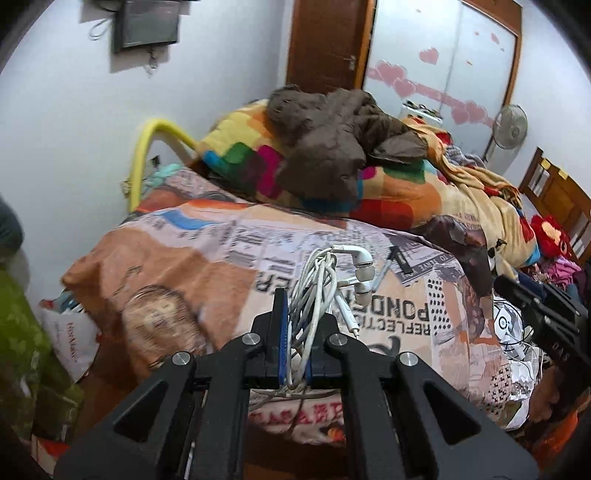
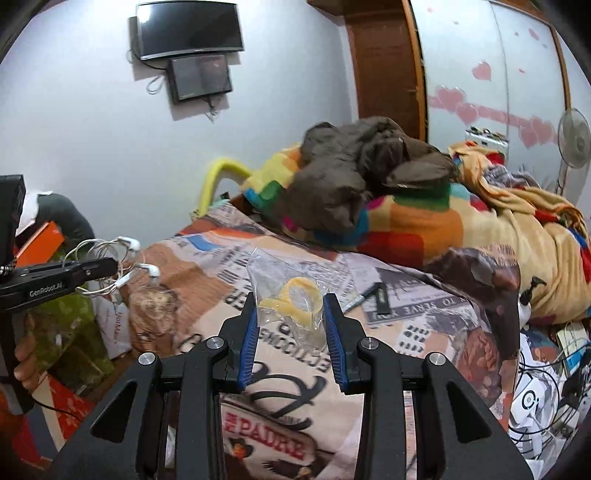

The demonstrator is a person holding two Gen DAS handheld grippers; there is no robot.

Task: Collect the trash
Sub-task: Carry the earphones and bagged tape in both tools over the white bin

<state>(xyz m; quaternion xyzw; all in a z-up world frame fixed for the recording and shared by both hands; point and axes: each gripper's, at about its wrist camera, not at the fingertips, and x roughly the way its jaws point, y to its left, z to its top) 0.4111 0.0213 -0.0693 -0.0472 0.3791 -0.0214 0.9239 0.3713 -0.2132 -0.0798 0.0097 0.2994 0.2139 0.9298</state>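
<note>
"GenRobot.AI" on left gripper (image 2: 110,266), clamped on white earphones (image 1: 325,280); right gripper (image 2: 290,317) pinching clear plastic bag (image 2: 291,299). "REFLECTION" on newsprint bedspread (image 1: 177,258); wall TV (image 2: 188,27) far left.

A home bedroom: cluttered bed (image 1: 229,251), heart-decorated wardrobe (image 1: 443,55), wall-mounted television (image 2: 188,29).

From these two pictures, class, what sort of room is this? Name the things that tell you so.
Most likely a bedroom in a home. A bed with a printed cover is piled with a colourful blanket, a wardrobe with heart stickers stands behind it, and a screen hangs on the wall.
</note>
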